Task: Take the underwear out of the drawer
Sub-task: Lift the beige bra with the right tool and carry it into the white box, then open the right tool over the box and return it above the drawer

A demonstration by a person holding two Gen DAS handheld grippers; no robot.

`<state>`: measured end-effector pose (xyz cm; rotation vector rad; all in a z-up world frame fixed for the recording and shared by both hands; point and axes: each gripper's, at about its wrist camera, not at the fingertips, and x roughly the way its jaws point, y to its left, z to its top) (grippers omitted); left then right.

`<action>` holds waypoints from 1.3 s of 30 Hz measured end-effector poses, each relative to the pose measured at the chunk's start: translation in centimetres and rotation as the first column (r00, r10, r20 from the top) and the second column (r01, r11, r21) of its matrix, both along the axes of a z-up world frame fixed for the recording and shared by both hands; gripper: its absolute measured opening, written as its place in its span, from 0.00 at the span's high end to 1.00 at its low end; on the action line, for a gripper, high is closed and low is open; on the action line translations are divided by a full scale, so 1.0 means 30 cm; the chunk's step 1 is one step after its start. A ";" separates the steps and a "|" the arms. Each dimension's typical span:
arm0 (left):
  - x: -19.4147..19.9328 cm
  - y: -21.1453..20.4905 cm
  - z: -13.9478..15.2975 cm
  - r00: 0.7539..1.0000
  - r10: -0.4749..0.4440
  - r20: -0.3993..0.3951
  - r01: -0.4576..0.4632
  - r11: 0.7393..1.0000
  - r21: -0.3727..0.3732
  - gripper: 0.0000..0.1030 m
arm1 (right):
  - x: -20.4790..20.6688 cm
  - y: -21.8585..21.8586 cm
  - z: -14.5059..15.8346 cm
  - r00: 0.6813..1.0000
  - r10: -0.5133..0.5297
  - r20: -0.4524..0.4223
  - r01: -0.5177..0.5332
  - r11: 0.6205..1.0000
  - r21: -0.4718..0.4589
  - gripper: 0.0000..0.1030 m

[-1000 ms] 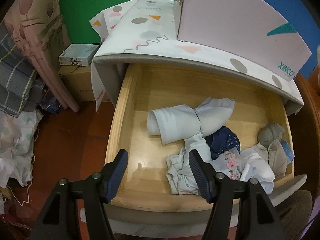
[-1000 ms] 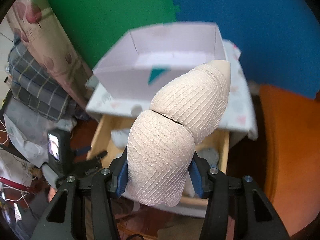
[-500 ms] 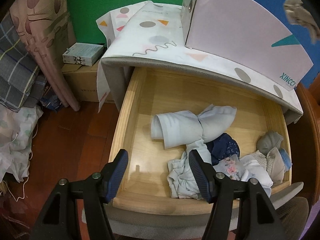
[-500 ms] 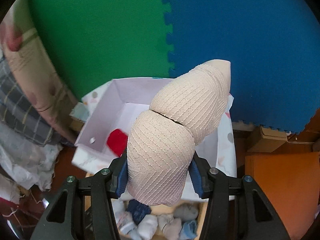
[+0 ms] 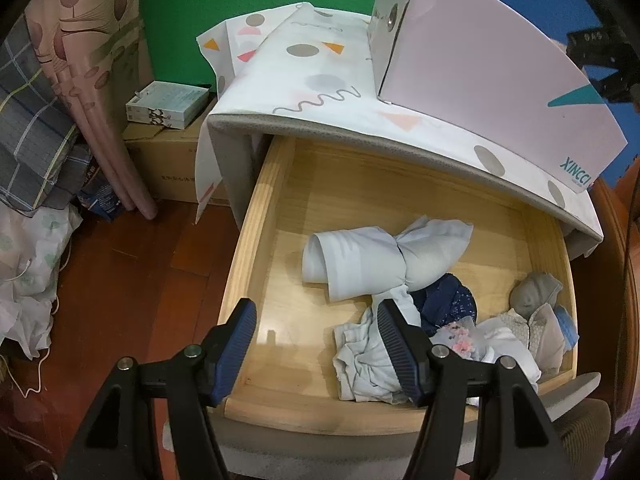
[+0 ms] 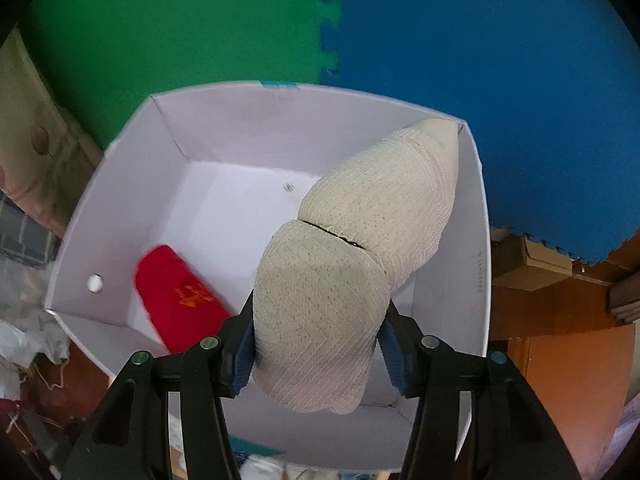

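A: What changed vs half a second back?

B: Right tongs (image 6: 318, 344) now sit over the open white box (image 6: 478, 248), looking down into it. Before, the box was lower in view and the drawer's contents showed under it; now the box fills the frame. Tongs remain clamped on the rolled cream underwear (image 6: 352, 272), same grip, the roll pointing up and right toward the box's far right corner.

A: Anything in the box?

B: A red rolled piece (image 6: 180, 296) against the near left wall. The rest of the floor that shows is bare white, mostly centre and far side.

A: Left side?

B: Left tongs (image 5: 316, 344) spread wide, holding nothing, above the front edge of the drawer (image 5: 256, 232). View has shifted slightly closer; the drawer's contents look unmoved.

A: Drawer layout?

B: The clothes bunch toward the front right corner: a pale blue roll (image 5: 360, 264) mid-drawer, a navy piece (image 5: 448, 304) just in front of it, crumpled light blue fabric (image 5: 364, 364) at the front edge touching the right finger in view, and grey and white rolls (image 5: 532, 292) by the right wall. The left half and back of the drawer floor are bare wood.

A: Clearance?

B: The patterned top (image 5: 304, 80) of the cabinet overhangs the drawer's back edge, with the box standing on its right part. Right tongs (image 5: 600, 64) show dark at the upper right, above the box.
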<state>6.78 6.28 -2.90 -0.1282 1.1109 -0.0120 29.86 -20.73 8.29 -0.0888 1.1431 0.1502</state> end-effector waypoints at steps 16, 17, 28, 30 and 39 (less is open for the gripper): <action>0.001 -0.015 -0.008 1.000 -0.007 -0.007 0.007 1.000 0.010 0.37 | -0.208 -0.040 0.101 0.999 0.029 0.037 -0.029 0.999 0.023 0.34; 0.001 -0.016 -0.009 1.000 -0.009 -0.009 0.009 1.000 0.010 0.37 | -0.245 -0.040 0.112 0.998 0.042 0.037 -0.043 0.999 0.028 0.34; -0.002 -0.034 -0.025 0.999 -0.031 -0.035 0.033 0.999 0.042 0.37 | -0.590 -0.052 -0.075 0.981 0.143 -0.131 -0.145 0.989 -0.007 0.39; -0.003 -0.041 -0.029 0.998 -0.041 -0.041 0.043 0.998 0.051 0.37 | -0.606 -0.060 -0.175 0.972 0.131 -0.196 -0.134 0.991 0.002 0.44; 0.001 -0.034 -0.036 0.998 -0.042 -0.055 0.044 0.998 0.046 0.37 | -0.609 -0.064 -0.465 0.928 0.095 -0.360 -0.092 0.995 0.024 0.52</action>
